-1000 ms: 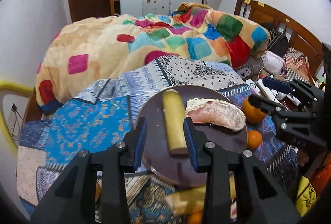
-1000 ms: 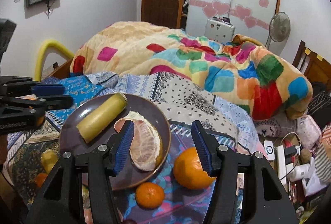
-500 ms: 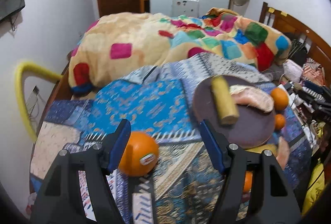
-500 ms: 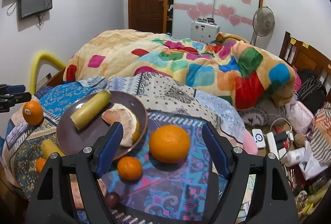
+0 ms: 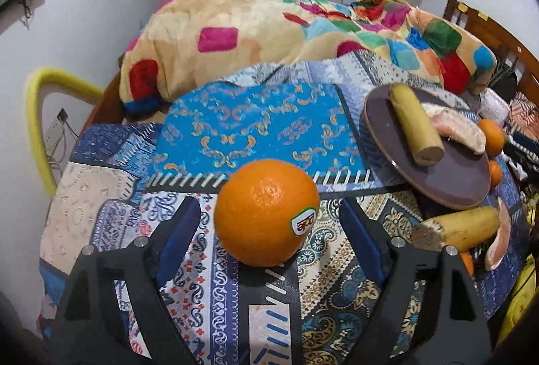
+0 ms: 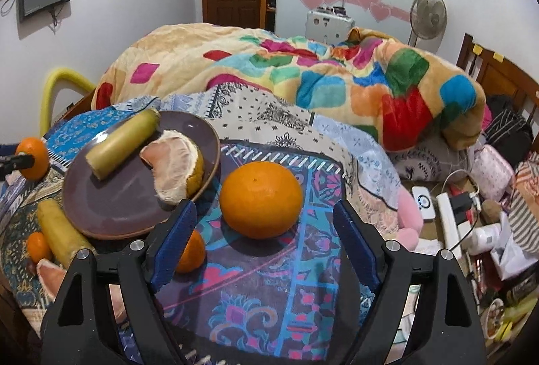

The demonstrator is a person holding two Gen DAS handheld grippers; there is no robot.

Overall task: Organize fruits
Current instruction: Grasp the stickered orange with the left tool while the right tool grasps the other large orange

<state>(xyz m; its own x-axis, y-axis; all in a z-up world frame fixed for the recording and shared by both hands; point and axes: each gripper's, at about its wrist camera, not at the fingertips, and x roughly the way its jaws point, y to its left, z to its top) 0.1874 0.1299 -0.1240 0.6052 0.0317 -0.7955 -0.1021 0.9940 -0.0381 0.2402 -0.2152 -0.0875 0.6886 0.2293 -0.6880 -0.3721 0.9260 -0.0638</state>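
1. Left tongs [image 5: 266,237]: jaws opening, spread around a stickered orange [image 5: 266,211] on the bed; pads clear of it.
2. Right tongs [image 6: 261,242]: jaws opening, spread; second orange [image 6: 261,199] just ahead, between the tips.
3. Oranges: likely firm, round, roll-prone; grip at the widest girth.
4. Plate [image 6: 111,213]: beyond, bearing fruit.

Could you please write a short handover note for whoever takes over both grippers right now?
Left gripper: fingers opening around the stickered orange, not gripping it.
Right gripper: fingers opening around the plain orange, not gripping it.
Both oranges sit on the cloth.
Plate holds one banana and one pomelo piece.
Left on the cloth: both oranges, two small oranges, a second banana, a second pomelo piece.
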